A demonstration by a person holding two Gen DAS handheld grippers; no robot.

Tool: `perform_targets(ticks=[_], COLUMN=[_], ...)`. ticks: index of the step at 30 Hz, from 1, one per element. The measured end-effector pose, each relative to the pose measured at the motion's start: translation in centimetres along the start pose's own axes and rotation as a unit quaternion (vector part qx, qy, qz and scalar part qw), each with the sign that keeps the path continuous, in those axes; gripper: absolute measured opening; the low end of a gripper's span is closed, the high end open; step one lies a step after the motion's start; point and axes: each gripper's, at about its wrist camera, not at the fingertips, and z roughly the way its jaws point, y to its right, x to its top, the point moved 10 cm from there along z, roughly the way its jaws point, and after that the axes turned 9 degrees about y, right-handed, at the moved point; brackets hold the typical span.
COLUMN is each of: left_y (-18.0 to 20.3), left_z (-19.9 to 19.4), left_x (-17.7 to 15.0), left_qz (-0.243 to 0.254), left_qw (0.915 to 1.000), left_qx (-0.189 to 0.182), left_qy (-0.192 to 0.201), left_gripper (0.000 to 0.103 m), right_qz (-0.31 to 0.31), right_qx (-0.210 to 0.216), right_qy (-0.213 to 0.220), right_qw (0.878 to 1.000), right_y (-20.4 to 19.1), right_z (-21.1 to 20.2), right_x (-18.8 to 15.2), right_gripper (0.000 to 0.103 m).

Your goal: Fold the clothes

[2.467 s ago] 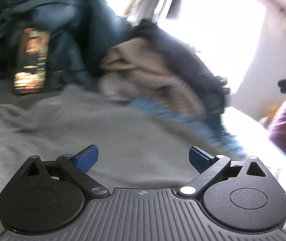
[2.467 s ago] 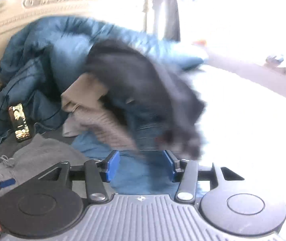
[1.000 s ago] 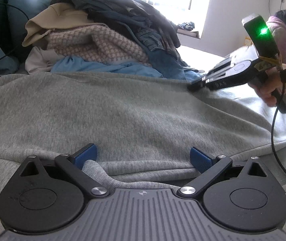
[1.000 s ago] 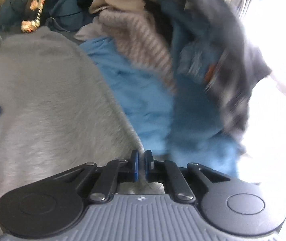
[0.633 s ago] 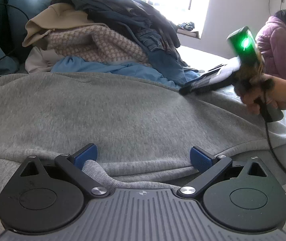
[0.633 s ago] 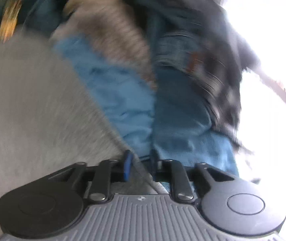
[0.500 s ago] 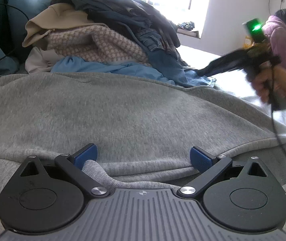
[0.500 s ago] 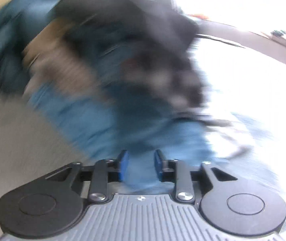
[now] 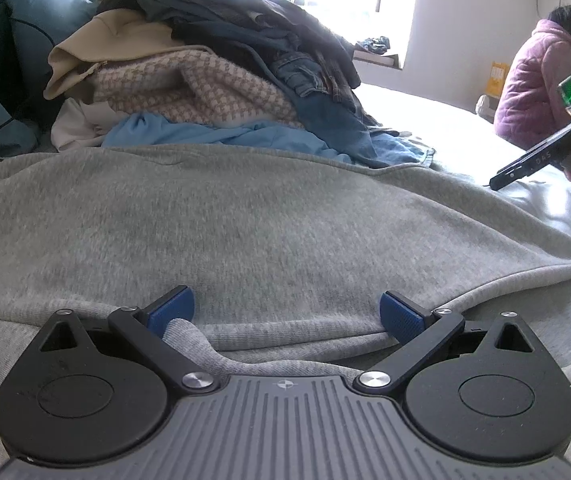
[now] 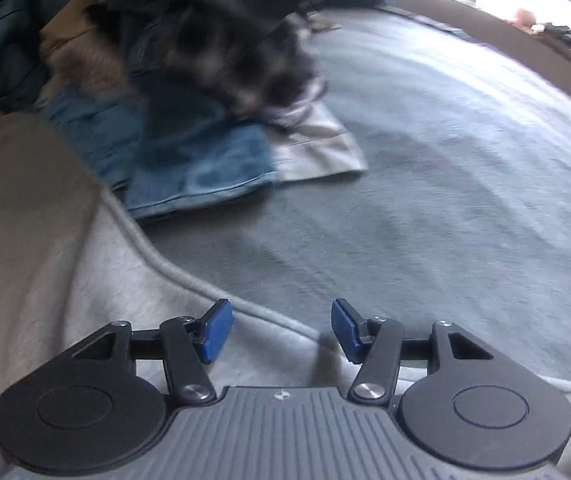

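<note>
- My left gripper (image 9: 285, 314): fingers wide apart over the grey sweatshirt (image 9: 245, 216) spread on the bed (image 10: 425, 184).
- My right gripper (image 10: 282, 330): fingers just opening, sweatshirt hem between, unpressed.
- Clothes pile (image 9: 213, 72) behind.

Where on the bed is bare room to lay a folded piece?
The bedsheet lies bare right of the grey sweatshirt hem and below the jeans leg. Crowded: the clothes pile behind the sweatshirt.
</note>
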Motion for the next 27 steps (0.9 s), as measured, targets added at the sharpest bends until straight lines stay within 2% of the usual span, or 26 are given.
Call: perform_targets(ticks=[3,9,13,14,16,18,22,27], left_y=[0.0,0.0,0.1,0.1,0.1,0.1,0.1,0.1], left_z=[0.0,0.0,0.0,0.0,0.0,0.0,0.0,0.0], left_x=[0.0,-0.1,-0.1,-0.1,0.0,0.0,0.0,0.0], left_qz=[0.001,-0.001,-0.001,-0.002,-0.001,-0.002,-0.002,-0.001], left_qw=[1.0,1.0,1.0,1.0,1.0,1.0,1.0,1.0], left_qx=[0.0,-0.002,-0.003,-0.003,-0.003,-0.003,-0.003,-0.003], left_qy=[0.0,0.001,0.001,0.001,0.002,0.002,0.002,0.003], left_gripper=[0.101,0.101,0.101,0.102,0.102,0.102,0.102,0.102], right_qz=[-0.033,-0.042,-0.05,-0.06,-0.093,-0.134,-0.198,-0.209], right_qx=[0.016,0.034,0.038,0.031,0.005,-0.025,-0.086,-0.146], right_qy=[-0.01,-0.034,-0.044,-0.042,-0.037,-0.031,0.002,0.037], right_qw=[0.999,0.998,0.997,0.997,0.995,0.99,0.976,0.966], right_y=[-0.9,-1.7,-2.2,-2.5,-3.1,-3.9,-4.6,-3.6], right_z=[1.4,1.8,1.2,1.1,1.0,0.7,-0.6,-0.4], right_x=[0.0,-0.9,-1.2,-1.2,-1.1,-1.2,-0.7,0.2], right_gripper=[0.064,0.068,0.057,0.05,0.019,0.01,0.007,0.007])
